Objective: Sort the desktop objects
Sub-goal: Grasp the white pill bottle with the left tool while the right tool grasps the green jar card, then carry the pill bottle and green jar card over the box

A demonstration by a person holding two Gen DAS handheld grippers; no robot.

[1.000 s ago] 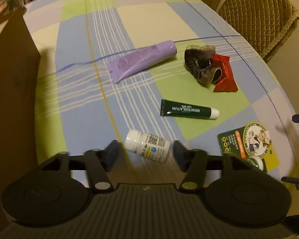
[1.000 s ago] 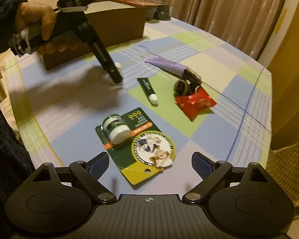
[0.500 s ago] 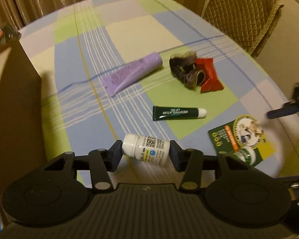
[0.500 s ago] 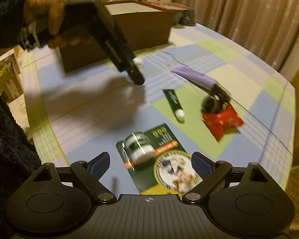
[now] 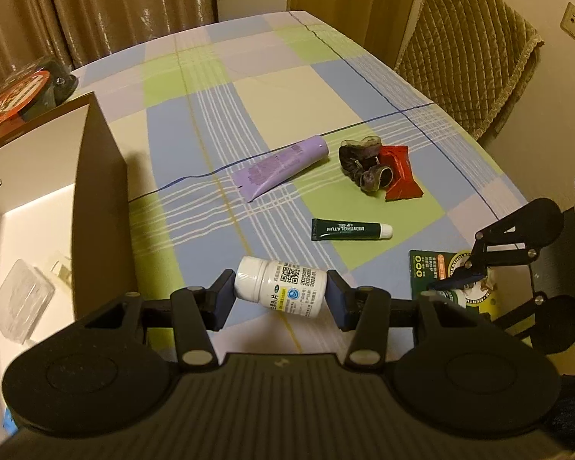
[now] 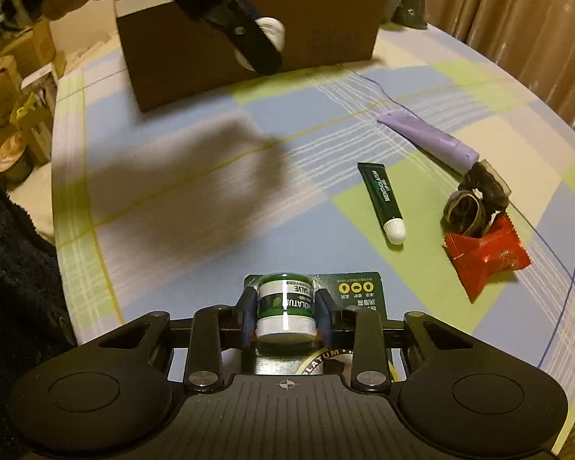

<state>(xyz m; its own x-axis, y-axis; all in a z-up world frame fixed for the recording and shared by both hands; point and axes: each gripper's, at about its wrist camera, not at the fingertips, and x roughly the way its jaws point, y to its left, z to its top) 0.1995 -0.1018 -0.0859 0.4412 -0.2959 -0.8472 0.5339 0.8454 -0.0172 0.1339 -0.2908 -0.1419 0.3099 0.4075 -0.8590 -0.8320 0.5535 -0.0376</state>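
Since 1 s ago both grippers went from apart to clamped — left gripper [image 5: 280, 294] on white plastic pill bottle [image 5: 281, 286], lifted off desk near open brown cardboard box [image 5: 99, 191], right gripper [image 6: 285, 316] on green-label salve jar [image 6: 285, 312] w/ its green backing card [image 6: 358, 293] at desk's near edge — box drop likely next.

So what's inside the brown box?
The brown box holds a clear plastic case on its pale floor, with a small clear thing behind it. Its near wall hides the rest.
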